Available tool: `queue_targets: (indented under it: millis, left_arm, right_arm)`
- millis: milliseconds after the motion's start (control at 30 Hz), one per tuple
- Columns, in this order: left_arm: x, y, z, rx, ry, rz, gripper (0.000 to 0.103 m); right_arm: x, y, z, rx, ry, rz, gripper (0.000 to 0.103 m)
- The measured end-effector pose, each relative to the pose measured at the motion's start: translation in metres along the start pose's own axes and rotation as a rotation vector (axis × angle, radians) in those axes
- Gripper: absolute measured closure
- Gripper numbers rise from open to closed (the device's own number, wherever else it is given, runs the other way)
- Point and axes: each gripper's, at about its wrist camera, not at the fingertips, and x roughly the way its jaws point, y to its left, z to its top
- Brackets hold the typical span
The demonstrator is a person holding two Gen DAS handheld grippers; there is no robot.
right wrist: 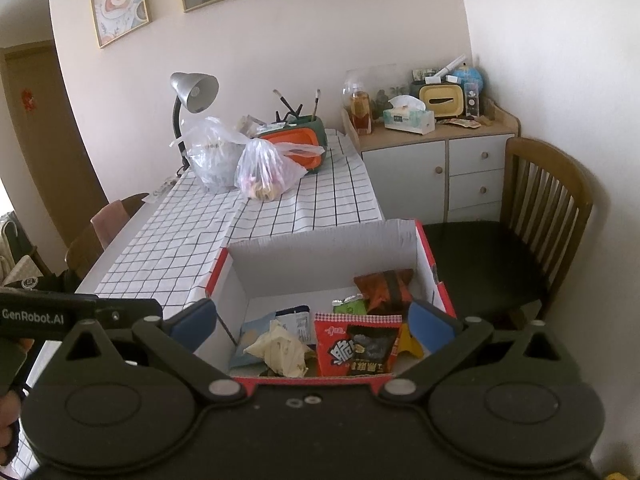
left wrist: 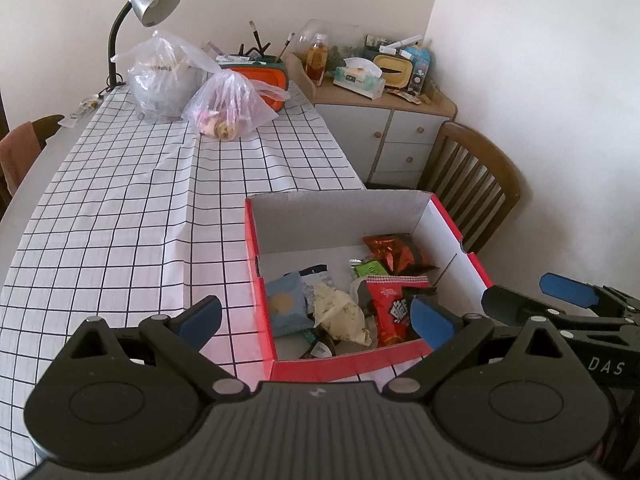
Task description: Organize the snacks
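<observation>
A red cardboard box (left wrist: pixel 256 264) (right wrist: pixel 434 280) with a white inside stands at the table's near right corner. It holds several snack packets: a red packet (left wrist: pixel 390 312) (right wrist: pixel 352 350), a blue cookie packet (left wrist: pixel 286 308), a pale crumpled wrapper (left wrist: pixel 340 314) (right wrist: pixel 280 348), a green packet (left wrist: pixel 370 269) and an orange-brown bag (left wrist: pixel 394 252) (right wrist: pixel 382 286). My left gripper (left wrist: pixel 316 318) is open above the box's near edge, holding nothing. My right gripper (right wrist: pixel 312 318) is open over the box too, with nothing between its fingers. In the left wrist view the right gripper (left wrist: pixel 568 292) shows at the right edge.
The checked tablecloth (left wrist: pixel 132 208) covers the table. Two plastic bags (left wrist: pixel 228 106) (right wrist: pixel 264 172), a desk lamp (left wrist: pixel 148 0) and an orange container (left wrist: pixel 260 78) stand at the far end. A wooden chair (left wrist: pixel 476 184) (right wrist: pixel 540 208) and a cluttered cabinet (left wrist: pixel 384 120) are to the right.
</observation>
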Motion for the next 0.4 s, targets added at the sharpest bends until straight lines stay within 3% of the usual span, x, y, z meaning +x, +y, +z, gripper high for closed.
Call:
queue_targets:
  millis: [400]
  left_arm:
    - [0.002,0.011,0.000,-0.014,0.012,-0.012,0.002]
  right_arm:
    - [0.001,0.008,-0.004,-0.002,0.015,-0.006,0.000]
